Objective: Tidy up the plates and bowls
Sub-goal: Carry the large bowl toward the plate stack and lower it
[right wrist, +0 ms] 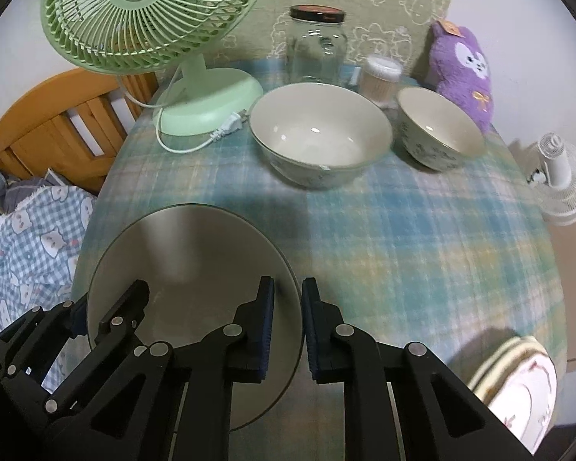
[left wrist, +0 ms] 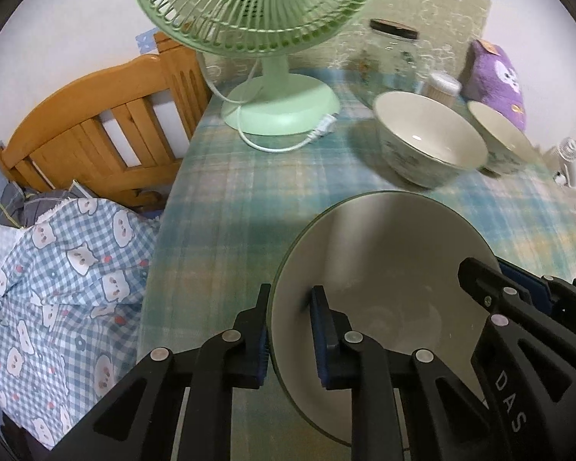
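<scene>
A pale grey-green plate sits low over the plaid tablecloth, gripped at opposite sides. My left gripper is shut on its left rim, which runs between the blue pads. My right gripper is shut on the right rim. Each view also shows the other gripper's fingers on the far side of the plate. Beyond it stand a large cream bowl and a smaller bowl. A stack of plates lies at the near right edge.
A green desk fan with its white cord, a glass jar, a cotton-swab tub and a purple plush toy line the table's back. A wooden bed frame and checked quilt lie left; a small white fan right.
</scene>
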`<state>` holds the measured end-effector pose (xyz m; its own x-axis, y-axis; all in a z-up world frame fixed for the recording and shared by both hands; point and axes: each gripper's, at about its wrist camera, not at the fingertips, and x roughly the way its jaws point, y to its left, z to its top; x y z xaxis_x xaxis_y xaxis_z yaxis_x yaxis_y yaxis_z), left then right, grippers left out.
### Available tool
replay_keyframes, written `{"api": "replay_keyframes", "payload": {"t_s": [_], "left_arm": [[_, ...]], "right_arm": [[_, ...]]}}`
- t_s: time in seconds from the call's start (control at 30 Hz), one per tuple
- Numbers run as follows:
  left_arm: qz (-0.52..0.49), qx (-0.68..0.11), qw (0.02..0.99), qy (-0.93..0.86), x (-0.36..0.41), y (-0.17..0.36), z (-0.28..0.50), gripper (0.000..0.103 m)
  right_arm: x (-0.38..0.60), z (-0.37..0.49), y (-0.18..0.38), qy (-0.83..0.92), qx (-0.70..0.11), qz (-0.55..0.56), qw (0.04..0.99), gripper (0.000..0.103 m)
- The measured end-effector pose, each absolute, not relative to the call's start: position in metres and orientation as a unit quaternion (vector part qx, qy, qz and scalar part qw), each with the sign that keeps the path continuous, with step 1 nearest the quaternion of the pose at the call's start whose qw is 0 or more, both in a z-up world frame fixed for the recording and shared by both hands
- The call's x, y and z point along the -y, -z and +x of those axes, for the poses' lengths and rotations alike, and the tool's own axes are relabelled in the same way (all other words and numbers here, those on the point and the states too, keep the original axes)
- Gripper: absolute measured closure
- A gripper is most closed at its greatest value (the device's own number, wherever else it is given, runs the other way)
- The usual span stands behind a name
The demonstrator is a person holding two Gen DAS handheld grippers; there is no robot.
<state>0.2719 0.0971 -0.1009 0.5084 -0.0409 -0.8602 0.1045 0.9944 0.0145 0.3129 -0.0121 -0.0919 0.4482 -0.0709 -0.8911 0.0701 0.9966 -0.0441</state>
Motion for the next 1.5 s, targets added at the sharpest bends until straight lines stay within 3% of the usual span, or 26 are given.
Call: {"api": "replay_keyframes", "payload": {"t_s": [0.63,1.17,1.33,1.4,1.5], "left_arm": [[0.024,-0.502,0.863,0.04,-0.05,0.096,0.173,0.087],[0.009,-0.516,0.856,0.03,-0.051,0.109,0.145,0.087],[0.014,-0.527,0.848,0.057,-0.048,0.109,0.147,0.065],[0.02,-0.531,0.845,0.067,-0.047,0.108,0.149,0.057],[0.031,-0.533,0.842,0.075,-0.047,0.104,0.152,0.047]], "right_arm": [[0.065,0.21,0.086,0.032,-0.54,0.007,0.841,0.085],[0.064,0.181,0.098,0.015,-0.552,0.006,0.834,0.085],[0.063,0.182,0.097,0.021,-0.552,0.008,0.834,0.084],[0.064,0.184,0.098,0.016,-0.558,0.016,0.83,0.078],[0.064,0.185,0.096,0.015,-0.559,0.032,0.828,0.06]]}}
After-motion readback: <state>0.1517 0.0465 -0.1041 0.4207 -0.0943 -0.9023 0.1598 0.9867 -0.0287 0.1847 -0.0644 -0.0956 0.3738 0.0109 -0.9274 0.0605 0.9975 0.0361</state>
